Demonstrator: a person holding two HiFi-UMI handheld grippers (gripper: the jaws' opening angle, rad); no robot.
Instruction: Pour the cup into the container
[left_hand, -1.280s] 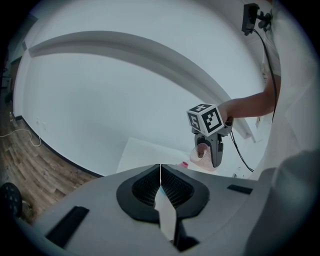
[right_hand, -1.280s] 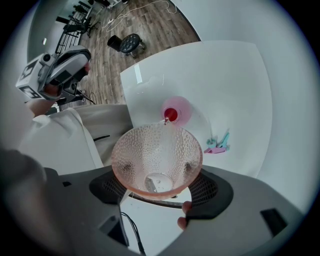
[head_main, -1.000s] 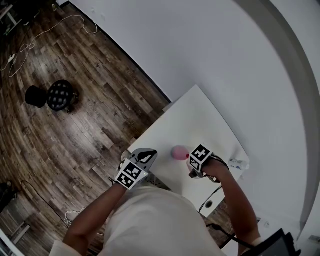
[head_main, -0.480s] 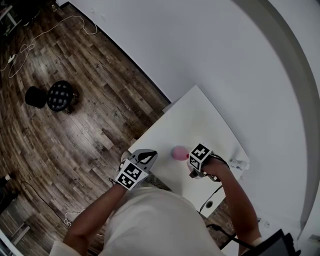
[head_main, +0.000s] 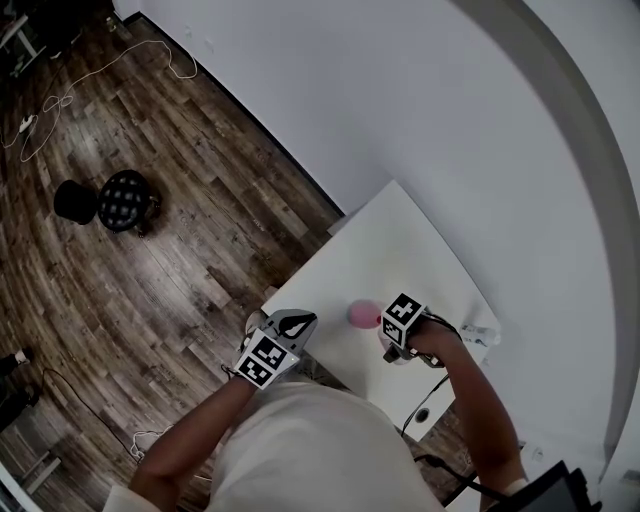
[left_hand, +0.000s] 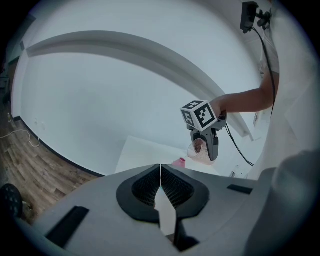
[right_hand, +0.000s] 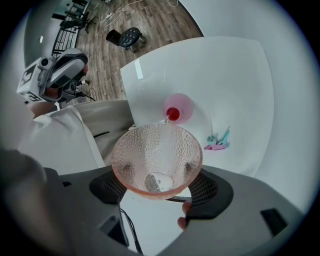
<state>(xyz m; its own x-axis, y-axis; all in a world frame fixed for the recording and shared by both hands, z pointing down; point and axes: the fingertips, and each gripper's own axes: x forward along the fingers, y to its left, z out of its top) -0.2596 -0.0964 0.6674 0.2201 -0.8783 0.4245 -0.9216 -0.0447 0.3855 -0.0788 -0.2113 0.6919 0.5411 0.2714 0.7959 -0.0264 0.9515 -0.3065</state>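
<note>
Right gripper (right_hand: 156, 172) clamps the tilted cup (right_hand: 157, 150) over the pink container (right_hand: 178, 107), back from the table's (right_hand: 225, 65) near edge (left gripper's (left_hand: 160, 172) jaws together, empty)

- Head view: above the person, facing steeply down; table (head_main: 400, 240) at 4 o'clock, floor (head_main: 150, 280) at 9 o'clock.
- Left gripper view: near level, facing the wall (left_hand: 100, 100); right gripper (left_hand: 204, 150) at 3 o'clock, well apart.
- Right gripper view: steeply down, close over the cup (right_hand: 156, 160); container (right_hand: 177, 109) at 1 o'clock.
- All three views share the table.
</note>
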